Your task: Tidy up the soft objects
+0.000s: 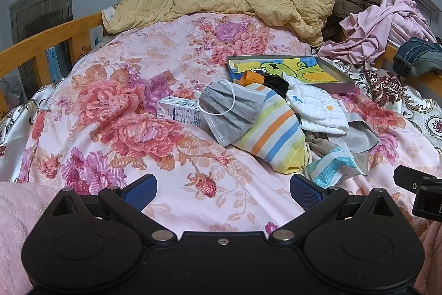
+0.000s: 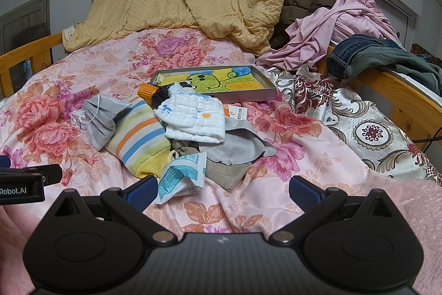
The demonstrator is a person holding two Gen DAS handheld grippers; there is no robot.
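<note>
Both grippers hover low over the near edge of the floral bedspread. The left gripper and the right gripper each have their blue-padded jaws spread wide with nothing between them. The soft pile lies mid-bed: a grey face mask overlaps a striped cloth pouch, with a white quilted bib to the right. A torn blue-and-white wrapper sits just beside the right gripper's left finger. Farther back rests a shallow tray holding a crayon drawing.
</note>
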